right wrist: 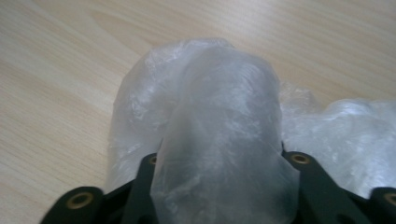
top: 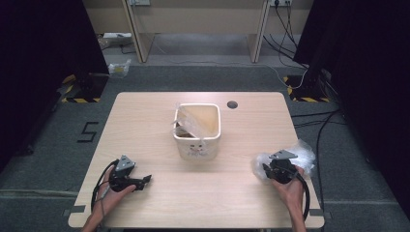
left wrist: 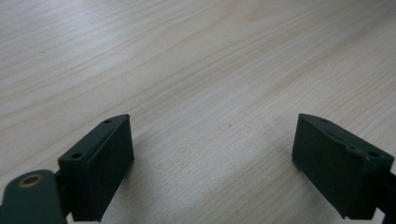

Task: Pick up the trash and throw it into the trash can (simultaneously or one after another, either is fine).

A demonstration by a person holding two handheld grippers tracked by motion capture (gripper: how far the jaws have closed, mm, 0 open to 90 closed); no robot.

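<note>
A crumpled, cloudy clear plastic bag [right wrist: 219, 121] lies near the right edge of the worktop [top: 159, 111], bunched into a glossy hump between the right tongs [top: 276, 170], which are clamped on it. The left tongs [left wrist: 212, 163] gape open over bare wood, gripping nothing.

**Open wood in front, bin at centre**

The table [top: 145, 121] lies bare along its left edge and near edge — free passage there. The white bin [top: 198, 133] blocks the middle; crumpled clear plastic [top: 302, 154] crowds the right edge near the front corner.
</note>
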